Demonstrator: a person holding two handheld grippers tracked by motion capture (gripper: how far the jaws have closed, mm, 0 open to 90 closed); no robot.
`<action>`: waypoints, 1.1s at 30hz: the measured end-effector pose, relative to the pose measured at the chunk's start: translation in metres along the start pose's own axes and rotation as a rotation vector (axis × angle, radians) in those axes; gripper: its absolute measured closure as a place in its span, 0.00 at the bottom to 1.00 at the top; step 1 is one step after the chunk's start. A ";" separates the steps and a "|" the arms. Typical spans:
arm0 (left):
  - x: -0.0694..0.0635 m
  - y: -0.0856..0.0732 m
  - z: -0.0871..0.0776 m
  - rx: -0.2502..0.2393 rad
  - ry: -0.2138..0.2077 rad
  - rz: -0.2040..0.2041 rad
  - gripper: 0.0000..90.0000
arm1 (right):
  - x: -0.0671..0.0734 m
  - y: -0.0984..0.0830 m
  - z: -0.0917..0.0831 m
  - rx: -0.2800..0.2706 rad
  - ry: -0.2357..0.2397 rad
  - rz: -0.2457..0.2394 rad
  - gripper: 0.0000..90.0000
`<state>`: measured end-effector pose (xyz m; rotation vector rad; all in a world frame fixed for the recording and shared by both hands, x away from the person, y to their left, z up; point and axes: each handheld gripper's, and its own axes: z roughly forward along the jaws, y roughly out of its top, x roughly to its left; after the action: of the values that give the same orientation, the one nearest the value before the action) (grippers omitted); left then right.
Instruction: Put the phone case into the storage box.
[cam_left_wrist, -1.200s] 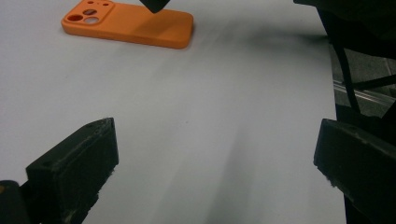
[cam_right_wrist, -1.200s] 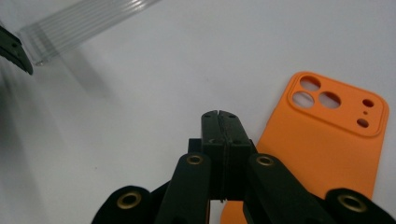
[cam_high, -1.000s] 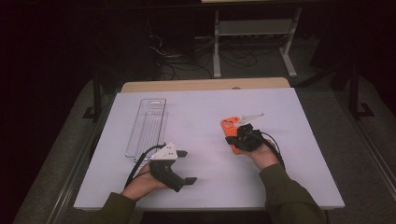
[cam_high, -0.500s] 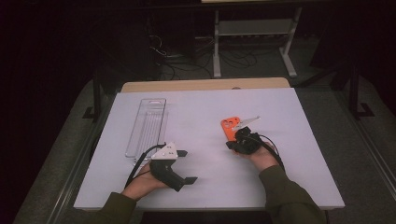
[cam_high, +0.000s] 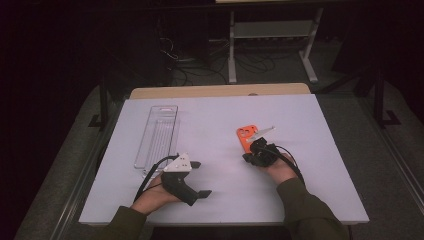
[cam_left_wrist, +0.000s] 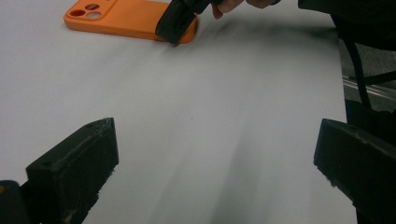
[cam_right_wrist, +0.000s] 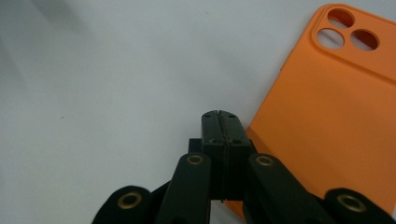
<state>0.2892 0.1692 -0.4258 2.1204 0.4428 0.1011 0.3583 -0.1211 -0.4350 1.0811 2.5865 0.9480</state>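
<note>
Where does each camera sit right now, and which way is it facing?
High view: above the person's side, looking forward and down at the table; both forearms, left gripper and right gripper show.
Left gripper view: rides the left gripper, looking between its wide-apart jaws across the table.
Right gripper view: rides the right gripper, looking down past its closed jaws.
All three views share the orange phone case.
</note>
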 end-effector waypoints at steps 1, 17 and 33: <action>0.000 0.000 0.000 -0.004 0.001 -0.001 0.00 | 0.000 0.000 0.000 -0.001 -0.002 -0.002 0.99; -0.002 -0.001 0.003 0.004 0.011 0.009 0.00 | -0.008 -0.004 -0.004 0.010 -0.053 0.003 0.99; -0.003 -0.001 0.003 0.009 0.010 0.011 0.00 | -0.023 -0.010 -0.010 0.009 -0.110 0.015 0.99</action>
<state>0.2872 0.1663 -0.4280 2.1319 0.4387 0.1161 0.3650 -0.1473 -0.4349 1.1234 2.5001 0.8547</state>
